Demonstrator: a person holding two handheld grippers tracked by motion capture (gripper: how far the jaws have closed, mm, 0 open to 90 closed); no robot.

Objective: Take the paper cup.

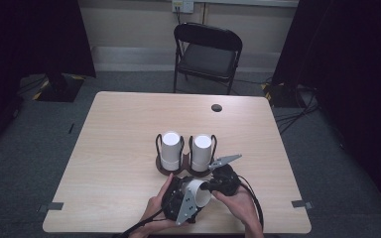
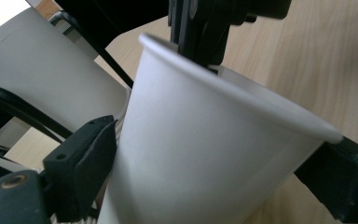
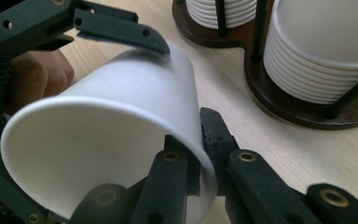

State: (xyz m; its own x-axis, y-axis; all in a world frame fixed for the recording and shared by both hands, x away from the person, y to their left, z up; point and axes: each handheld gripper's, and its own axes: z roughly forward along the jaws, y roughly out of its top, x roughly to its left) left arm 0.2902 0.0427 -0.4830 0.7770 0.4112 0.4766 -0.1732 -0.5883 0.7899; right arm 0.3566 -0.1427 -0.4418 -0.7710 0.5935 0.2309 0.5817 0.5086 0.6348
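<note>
A white paper cup (image 1: 198,191) (image 2: 205,154) (image 3: 116,112) lies on its side in the air above the table's front edge, between my two grippers. My right gripper (image 1: 210,187) (image 3: 200,154) is shut on its rim, one jaw inside and one outside. My left gripper (image 1: 193,194) (image 2: 214,163) stands wide around the cup's body, and the pads lie close to the wall without denting it. Its upper finger (image 3: 116,30) rests along the cup's top side. Just beyond stands a dark wooden holder (image 1: 172,171) (image 3: 279,102) with two stacks of white cups (image 1: 170,148) (image 1: 202,151).
The holder's black rods and the nearer stack (image 3: 317,60) are close to the right of the held cup. A black folding chair (image 1: 208,49) stands past the table's far edge. A cable hole (image 1: 217,107) sits at the back right of the light wooden table (image 1: 119,124).
</note>
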